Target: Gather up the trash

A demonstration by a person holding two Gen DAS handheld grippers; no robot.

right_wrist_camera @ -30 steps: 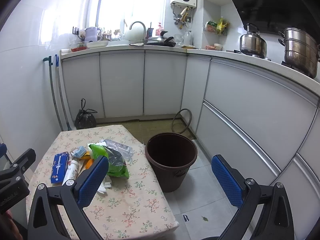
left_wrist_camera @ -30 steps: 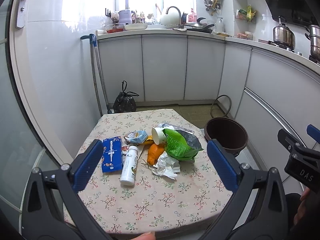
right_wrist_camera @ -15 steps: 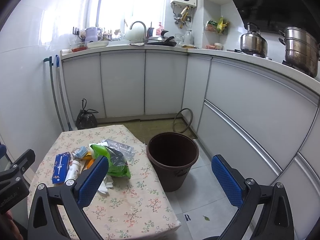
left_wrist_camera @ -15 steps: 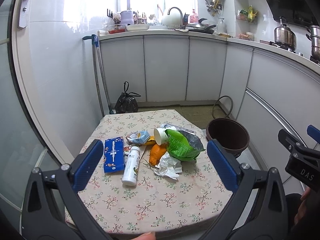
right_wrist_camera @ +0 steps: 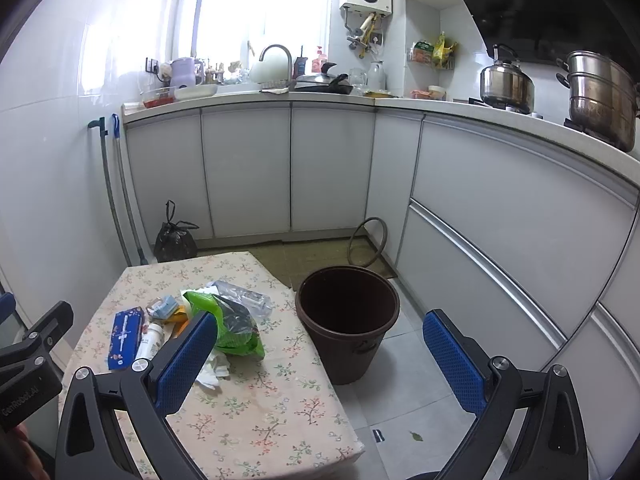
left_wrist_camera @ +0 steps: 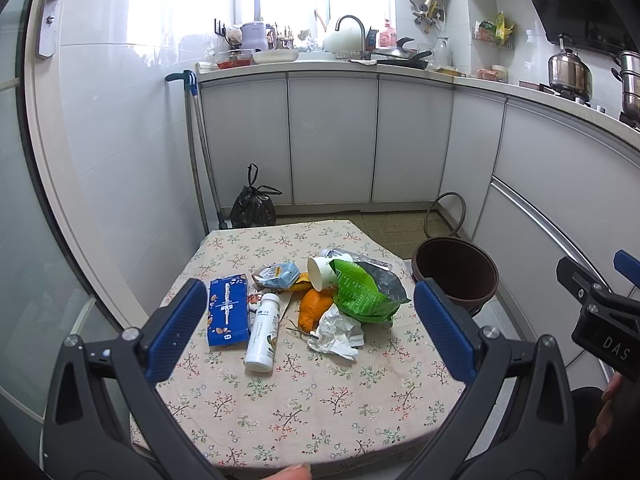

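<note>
Both claws hang released and empty above the near edge of the table: the left gripper faces the trash pile, while the right gripper points toward the brown bucket standing on the floor just beside the table's right edge. Clustered mid-table lie a blue box, a white bottle, a crumpled tissue, an orange peel, a green bag and a tipped paper cup. A tied black bag sits on the floor by the cabinets.
</note>
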